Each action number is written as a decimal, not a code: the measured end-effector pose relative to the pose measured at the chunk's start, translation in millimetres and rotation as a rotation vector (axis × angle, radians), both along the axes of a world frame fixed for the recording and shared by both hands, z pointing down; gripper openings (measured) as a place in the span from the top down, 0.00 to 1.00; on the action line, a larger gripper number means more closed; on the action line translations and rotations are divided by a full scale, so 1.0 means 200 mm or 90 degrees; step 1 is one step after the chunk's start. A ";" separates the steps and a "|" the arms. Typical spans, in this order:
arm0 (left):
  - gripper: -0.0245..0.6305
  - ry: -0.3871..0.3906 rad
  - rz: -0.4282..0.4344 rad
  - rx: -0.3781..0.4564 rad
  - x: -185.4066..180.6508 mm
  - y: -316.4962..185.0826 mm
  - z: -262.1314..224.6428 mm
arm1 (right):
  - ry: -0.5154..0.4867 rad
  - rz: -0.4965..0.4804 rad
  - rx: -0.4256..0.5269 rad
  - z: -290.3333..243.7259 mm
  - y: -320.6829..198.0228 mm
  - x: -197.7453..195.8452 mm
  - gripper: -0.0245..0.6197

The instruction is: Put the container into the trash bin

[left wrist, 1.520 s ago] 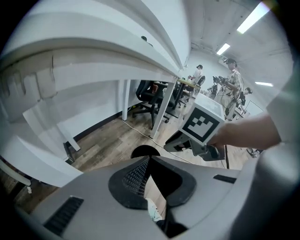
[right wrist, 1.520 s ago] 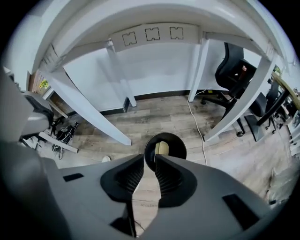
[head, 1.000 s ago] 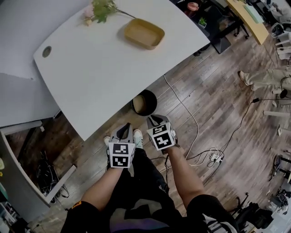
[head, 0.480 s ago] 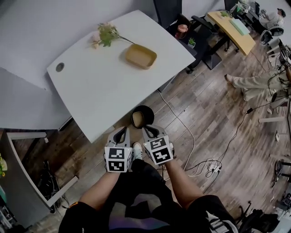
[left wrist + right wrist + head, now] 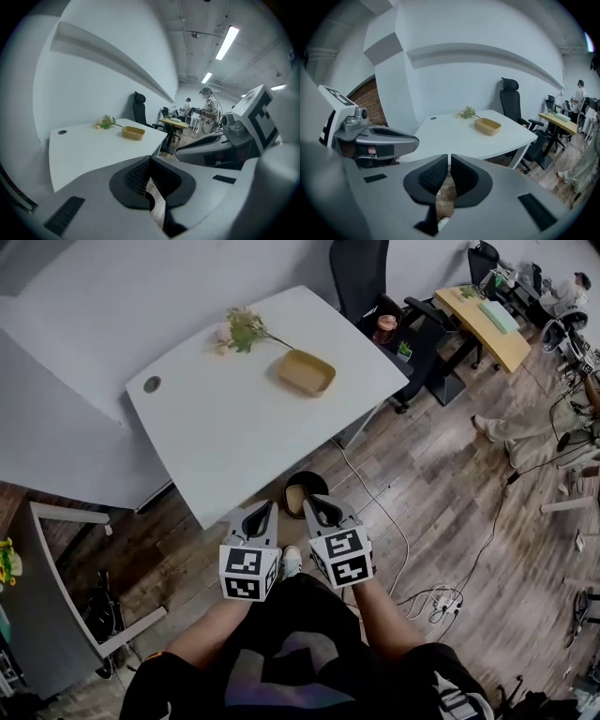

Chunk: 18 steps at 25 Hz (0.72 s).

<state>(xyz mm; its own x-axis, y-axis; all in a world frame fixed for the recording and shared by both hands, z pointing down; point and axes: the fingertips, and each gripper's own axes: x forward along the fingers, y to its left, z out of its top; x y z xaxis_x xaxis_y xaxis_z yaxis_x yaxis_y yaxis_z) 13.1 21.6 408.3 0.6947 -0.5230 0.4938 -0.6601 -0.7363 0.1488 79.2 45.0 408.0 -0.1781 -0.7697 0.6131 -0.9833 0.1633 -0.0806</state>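
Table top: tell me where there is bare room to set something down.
Bare: the near half of the table, from the grommet hole to the near edge, this side of the container. Crowded along the far side: flower sprig beside the container.

table [image 5: 225, 427] right nxt to bin [image 5: 305, 495]

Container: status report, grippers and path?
Left gripper and right gripper shut, empty, short of table. Container on its far side, untouched. Trash bin on floor at table's near edge. Path clear.
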 end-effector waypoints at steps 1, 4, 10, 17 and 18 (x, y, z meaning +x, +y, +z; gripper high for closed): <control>0.95 0.001 0.000 0.002 0.00 0.01 -0.01 | 0.003 0.000 0.002 -0.01 0.01 0.00 0.91; 0.95 0.001 -0.001 0.009 -0.01 0.02 -0.03 | 0.007 -0.002 0.005 -0.02 0.03 -0.01 0.91; 0.95 0.002 -0.003 0.017 -0.01 0.03 -0.06 | 0.004 -0.010 0.009 -0.04 0.04 -0.04 0.91; 0.95 0.004 -0.019 0.021 0.00 0.04 -0.08 | 0.003 -0.018 0.018 -0.07 0.07 -0.03 0.91; 0.95 0.004 -0.022 0.022 0.01 0.03 -0.09 | 0.003 -0.020 0.019 -0.08 0.07 -0.02 0.91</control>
